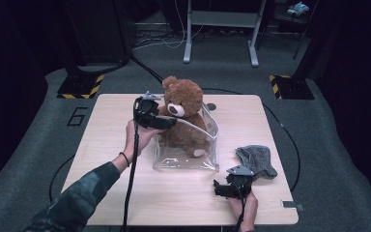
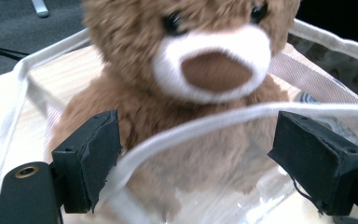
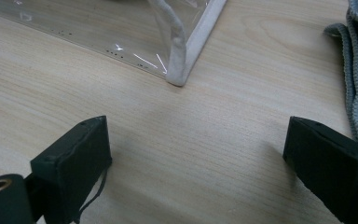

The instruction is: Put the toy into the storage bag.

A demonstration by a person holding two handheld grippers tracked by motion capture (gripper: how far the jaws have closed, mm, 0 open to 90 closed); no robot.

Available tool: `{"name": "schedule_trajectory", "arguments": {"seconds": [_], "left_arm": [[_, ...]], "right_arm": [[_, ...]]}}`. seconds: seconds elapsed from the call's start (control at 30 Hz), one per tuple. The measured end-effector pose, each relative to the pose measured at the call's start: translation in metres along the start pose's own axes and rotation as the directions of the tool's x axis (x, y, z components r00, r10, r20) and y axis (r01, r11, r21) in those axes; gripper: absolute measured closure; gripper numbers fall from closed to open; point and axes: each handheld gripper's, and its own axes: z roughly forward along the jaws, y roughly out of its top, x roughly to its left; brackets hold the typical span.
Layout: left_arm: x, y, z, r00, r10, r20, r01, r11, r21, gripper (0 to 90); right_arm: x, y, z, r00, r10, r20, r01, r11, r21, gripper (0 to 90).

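One bear (image 1: 183,108) seated in clear bag (image 1: 188,159), table (image 1: 116,193) centre. Left gripper (image 2: 196,154) released, straddling bag rim (image 2: 242,116). Right gripper (image 3: 196,163) released, idle near front edge. Step: bagging. Next: regrip rim.

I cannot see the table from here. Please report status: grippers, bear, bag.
Left gripper jaws open at the clear bag rim, not pressing. Right gripper open, low over the table. Teddy bear sits upright inside the bag. Grey cloth beside, clear.
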Motion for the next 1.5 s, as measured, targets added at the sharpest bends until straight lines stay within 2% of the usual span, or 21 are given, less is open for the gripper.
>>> {"name": "schedule_trajectory", "arguments": {"seconds": [0.23, 0.43, 0.57, 0.67, 0.77, 0.93, 1.0, 1.17, 1.33, 1.4, 1.5], "left_arm": [[0.011, -0.022, -0.031, 0.9999, -0.003, -0.011, 0.003, 0.9992, -0.039, 13.9], [0.026, -0.045, -0.054, 0.9994, -0.004, -0.033, 0.003, 0.9993, -0.036, 12.9], [0.035, -0.066, -0.066, 0.9981, -0.025, -0.057, 0.022, 0.9985, -0.050, 12.3], [0.043, -0.083, -0.073, 0.9973, -0.038, -0.063, 0.036, 0.9984, -0.044, 11.9], [0.049, -0.102, -0.078, 0.9949, -0.052, -0.087, 0.049, 0.9981, -0.038, 11.9], [0.060, -0.136, -0.080, 0.9902, -0.075, -0.118, 0.073, 0.9972, -0.014, 11.9], [0.065, -0.153, -0.079, 0.9867, -0.096, -0.131, 0.097, 0.9953, -0.001, 11.9], [0.073, -0.187, -0.075, 0.9818, -0.118, -0.149, 0.125, 0.9914, 0.038, 11.5], [0.077, -0.220, -0.065, 0.9750, -0.120, -0.187, 0.136, 0.9878, 0.076, 10.4], [0.078, -0.229, -0.062, 0.9728, -0.124, -0.196, 0.142, 0.9870, 0.076, 9.8], [0.080, -0.241, -0.058, 0.9679, -0.107, -0.227, 0.129, 0.9881, 0.084, 8.9]], "right_arm": [[0.000, 0.000, 0.000, 1.0000, 0.000, 0.001, 0.000, 1.000, 0.002, 6.4], [0.000, 0.000, 0.000, 1.0000, 0.000, 0.001, 0.000, 1.000, 0.001, 6.4], [0.000, 0.000, 0.000, 1.0000, 0.000, 0.001, 0.000, 1.000, 0.001, 6.3], [0.000, 0.000, 0.000, 1.0000, 0.000, 0.001, 0.000, 1.000, 0.001, 6.3], [0.000, 0.000, 0.000, 1.0000, 0.001, 0.001, -0.001, 1.000, 0.002, 6.3], [0.000, 0.000, 0.000, 1.0000, 0.001, 0.003, -0.001, 1.000, -0.002, 6.4], [0.000, 0.000, 0.000, 1.0000, 0.001, 0.003, -0.001, 1.000, -0.002, 6.4], [0.000, 0.000, 0.000, 1.0000, 0.000, 0.001, 0.000, 1.000, 0.001, 6.4], [0.000, 0.000, 0.000, 1.0000, 0.000, 0.001, 0.000, 1.000, 0.002, 6.3], [0.000, 0.000, 0.000, 1.0000, 0.000, 0.001, 0.000, 1.000, 0.001, 6.3], [0.000, 0.000, 0.000, 1.0000, 0.000, 0.001, 0.000, 1.000, 0.001, 6.3]]}}
